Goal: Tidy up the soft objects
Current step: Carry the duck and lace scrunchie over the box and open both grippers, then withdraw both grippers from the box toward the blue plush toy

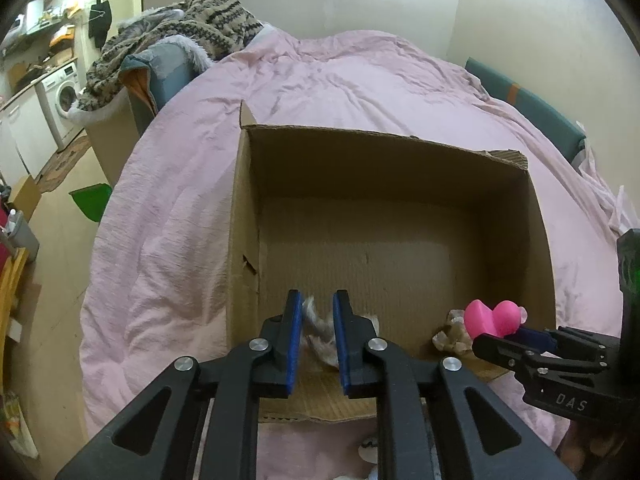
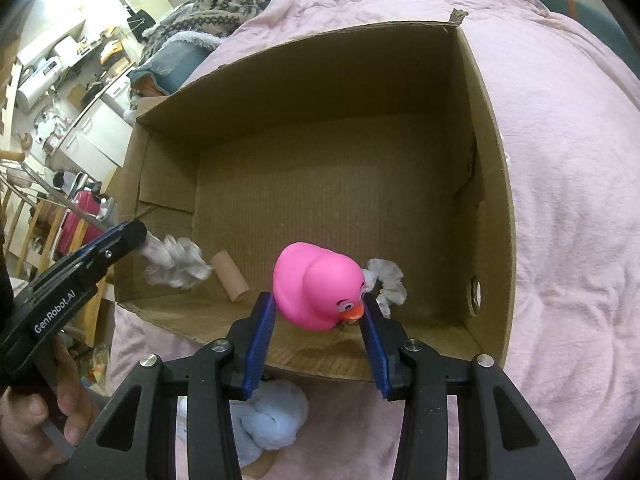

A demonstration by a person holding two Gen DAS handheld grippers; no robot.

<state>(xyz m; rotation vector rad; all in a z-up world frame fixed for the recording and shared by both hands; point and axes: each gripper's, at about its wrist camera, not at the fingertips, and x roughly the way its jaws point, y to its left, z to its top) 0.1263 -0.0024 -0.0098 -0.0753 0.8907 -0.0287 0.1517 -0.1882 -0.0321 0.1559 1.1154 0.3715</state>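
A: Right tool [image 2: 320, 320]? Pads either side of the pink duck [image 2: 316, 290], beak end against the right pad, left pad just beside the body. Looks like it's gripping the duck, but I can't tell if the contact is firm.

B: Left tool [image 1: 316, 344]?

A: Jaws part-closed around a white fluffy cloth [image 1: 318, 326]. The right wrist view shows the cloth [image 2: 176, 266] hanging from its tip, so it's gripping it. Both sit over the near edge of the cardboard box [image 1: 244, 216].

B: Progress?

A: Early to middle, I'd judge. Inside the box, near its front wall: a cardboard tube [image 2: 231, 276] and a grey-white scrunchie thing [image 2: 388, 280] behind the duck. Rest of the box floor is bare. Duck and cloth are above the box, not released.

B: Left over?

A: A light blue towel bundle [image 2: 272, 420] on the pink bed cover [image 2: 560, 240], just outside the box's front wall, under the right tool. Something white at the bottom of the left view, too hidden to name.
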